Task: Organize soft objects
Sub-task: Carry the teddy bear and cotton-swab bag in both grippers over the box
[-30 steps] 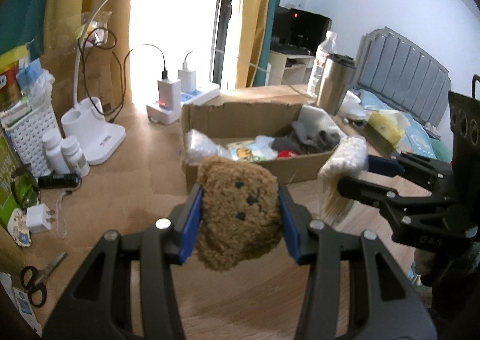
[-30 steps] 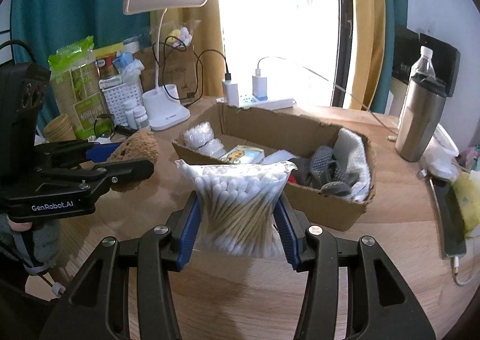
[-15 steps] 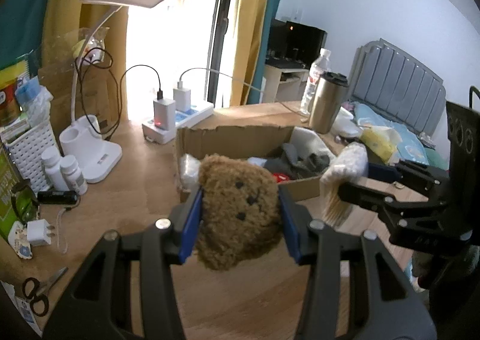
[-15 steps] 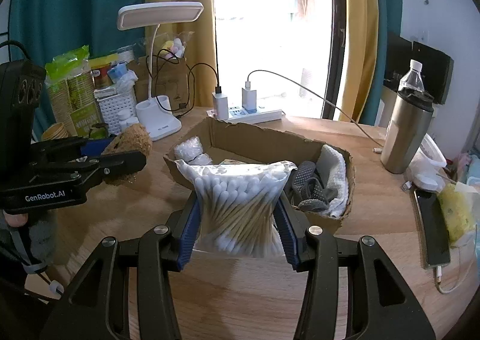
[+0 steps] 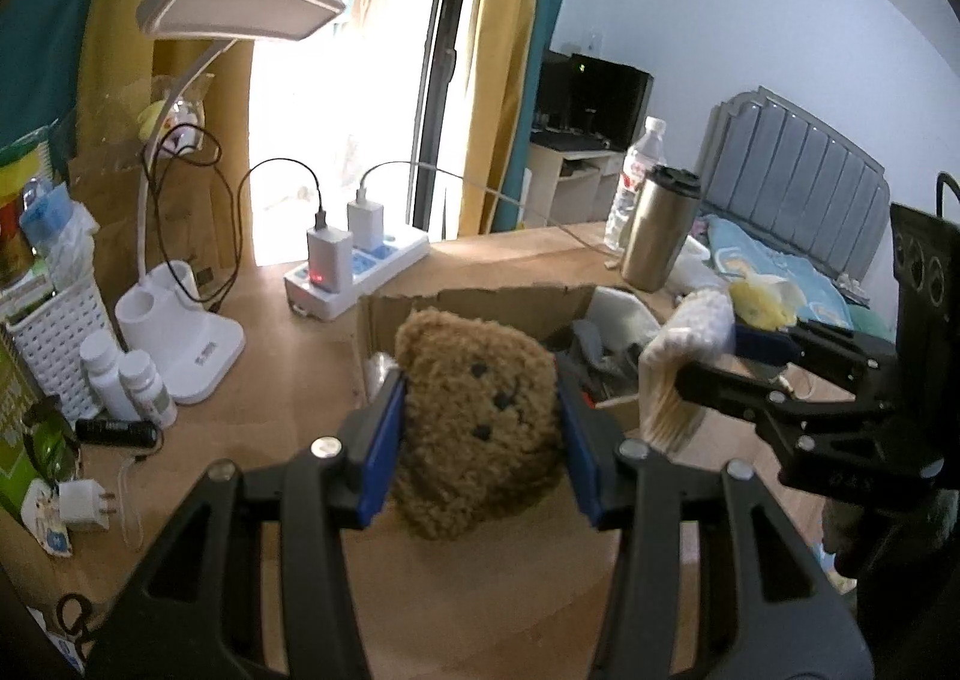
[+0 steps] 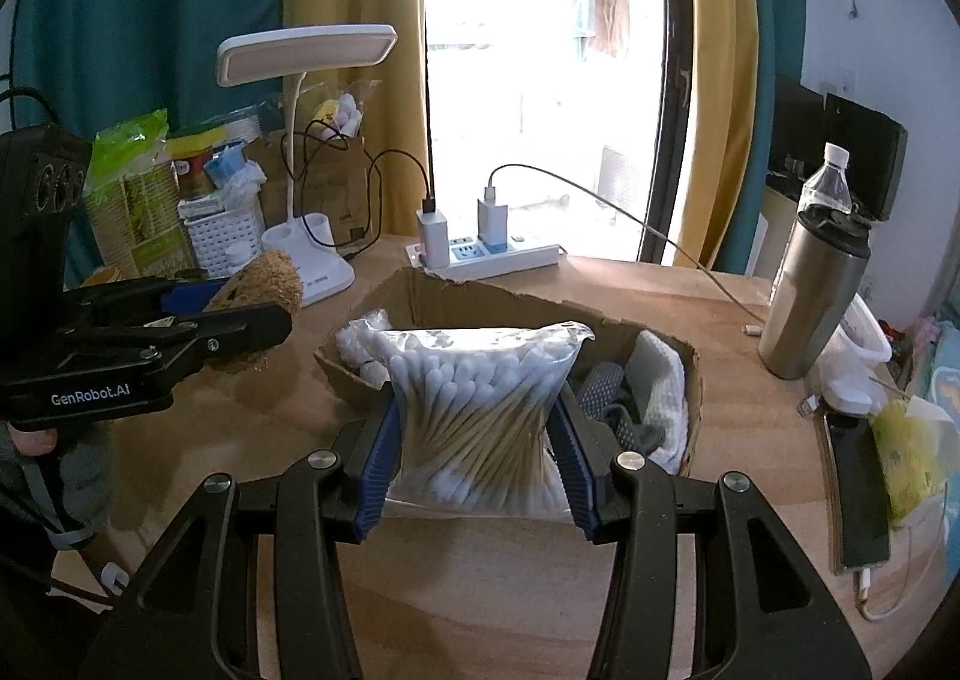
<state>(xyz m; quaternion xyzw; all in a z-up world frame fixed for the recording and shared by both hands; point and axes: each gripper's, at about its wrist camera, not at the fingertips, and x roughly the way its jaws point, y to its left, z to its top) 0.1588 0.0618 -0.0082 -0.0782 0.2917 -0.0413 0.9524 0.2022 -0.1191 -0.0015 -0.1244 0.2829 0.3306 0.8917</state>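
Observation:
My left gripper (image 5: 480,428) is shut on a brown plush bear (image 5: 477,416) and holds it above the table, in front of the cardboard box (image 5: 468,299). It also shows in the right wrist view (image 6: 240,320) with the bear (image 6: 267,275). My right gripper (image 6: 477,440) is shut on a clear bag of cotton swabs (image 6: 477,410), held over the near rim of the box (image 6: 480,296). The box holds grey and white cloths (image 6: 648,398) and small white packets (image 6: 360,335). The swab bag also shows in the left wrist view (image 5: 684,362).
A white desk lamp (image 6: 306,56), a power strip with chargers (image 6: 486,254), a white basket with bottles (image 5: 54,338) and scissors (image 5: 75,620) stand left and back. A steel tumbler (image 6: 816,296), water bottle (image 6: 831,179) and phone (image 6: 855,494) are on the right.
Both grippers have risen and pulled back from the box while keeping hold of the bear and the swab bag. The box now looks farther and lower in both views.

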